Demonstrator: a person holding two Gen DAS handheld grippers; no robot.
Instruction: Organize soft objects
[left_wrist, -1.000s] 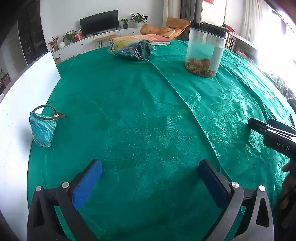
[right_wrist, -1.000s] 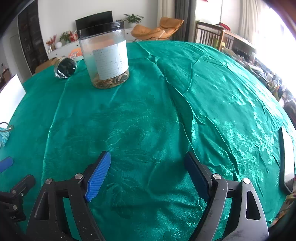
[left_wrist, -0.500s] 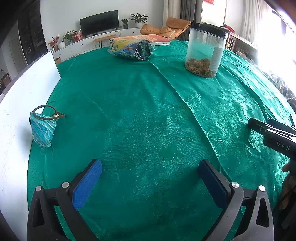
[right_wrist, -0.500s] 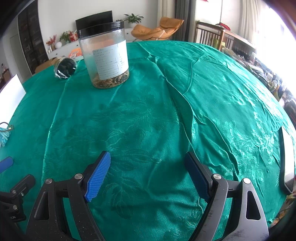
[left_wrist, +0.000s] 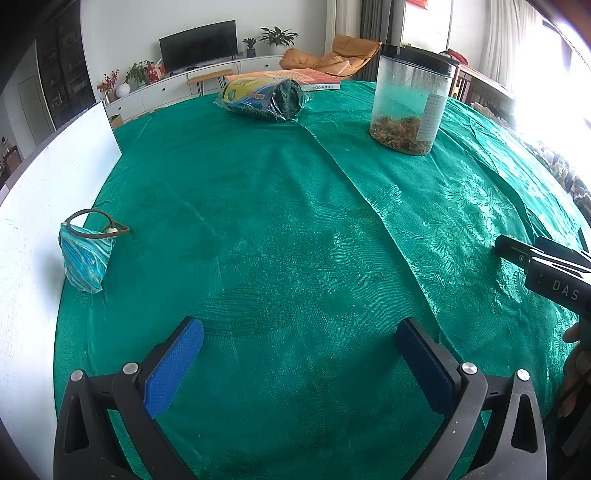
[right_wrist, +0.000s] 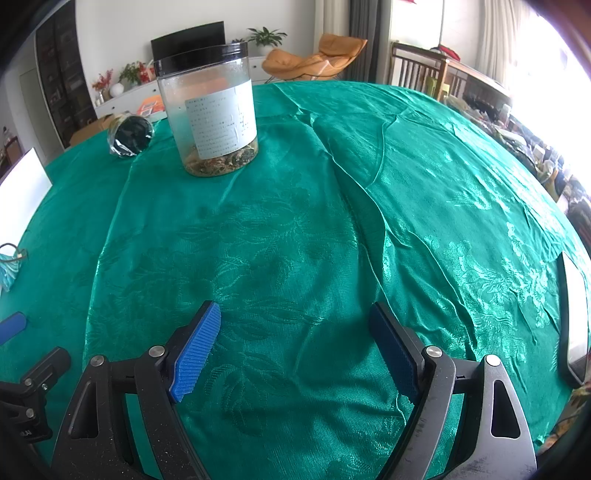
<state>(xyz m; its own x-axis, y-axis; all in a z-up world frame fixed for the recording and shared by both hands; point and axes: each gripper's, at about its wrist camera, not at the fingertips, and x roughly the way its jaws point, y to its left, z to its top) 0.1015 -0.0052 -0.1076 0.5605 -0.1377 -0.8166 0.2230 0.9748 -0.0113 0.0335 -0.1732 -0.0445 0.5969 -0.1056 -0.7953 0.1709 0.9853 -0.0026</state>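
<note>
A white wall (left_wrist: 122, 33) backs a long white cabinet (left_wrist: 177, 86) carrying a dark TV (left_wrist: 198, 45) and potted plants (left_wrist: 275, 37). An orange lounge chair (left_wrist: 332, 59) sits beside grey curtains (left_wrist: 373, 22). Bright daylight floods in from the window (left_wrist: 546, 85) on the right, past a wooden chair (right_wrist: 417, 70).

**Materials and finishes**

Tablecloth (left_wrist: 295, 229): green woven cloth, satin sheen, raised floral pattern, creased in long folds. Pouch (left_wrist: 84, 258): blue striped fabric, slight shine, thin brown cord loop on top. Roll (left_wrist: 264, 96): wrapped in clear glossy plastic film, crinkled. Jar (right_wrist: 208, 110): clear plastic, cloudy walls, black plastic lid, matt white paper label. Book (left_wrist: 295, 76): glossy orange paper cover. Left gripper (left_wrist: 299, 363) and right gripper (right_wrist: 293, 345): matt black plastic frames, bright metal screw heads, blue ribbed rubbery pads (right_wrist: 195, 350). White board (left_wrist: 33, 206): smooth, matt.
</note>
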